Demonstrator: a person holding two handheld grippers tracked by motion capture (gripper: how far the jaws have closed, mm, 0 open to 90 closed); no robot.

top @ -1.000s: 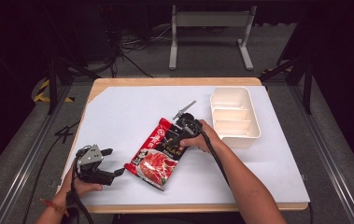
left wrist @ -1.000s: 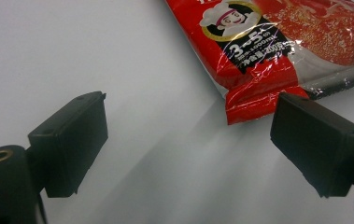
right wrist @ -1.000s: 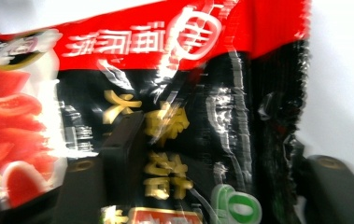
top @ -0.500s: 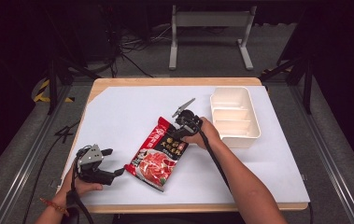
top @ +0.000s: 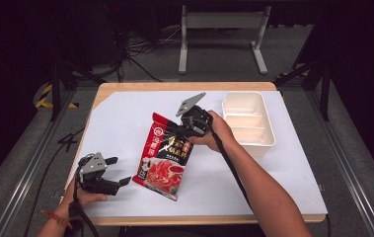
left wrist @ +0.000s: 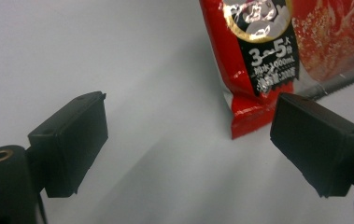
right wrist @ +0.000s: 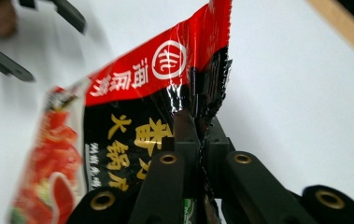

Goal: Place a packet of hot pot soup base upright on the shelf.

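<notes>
A red and black food packet (top: 165, 154) lies slanted on the white sheet, its upper end raised off the surface. My right gripper (top: 188, 129) is shut on that upper edge; in the right gripper view its jaws (right wrist: 200, 135) pinch the crinkled black foil of the packet (right wrist: 132, 88). My left gripper (top: 119, 171) rests open near the front left of the table, just left of the packet's lower corner. In the left gripper view the open gripper (left wrist: 191, 140) holds nothing, and the packet's corner (left wrist: 258, 70) lies ahead to the right.
A white divided tray (top: 268, 129) stands at the right of the sheet, just beyond my right hand. The white sheet (top: 125, 113) covers a wooden table (top: 184, 86). Dark floor, cables and a metal stand lie beyond the far edge.
My right gripper has risen slightly with the packet's top edge, tilting that end off the sheet. The left gripper has stayed in place.
</notes>
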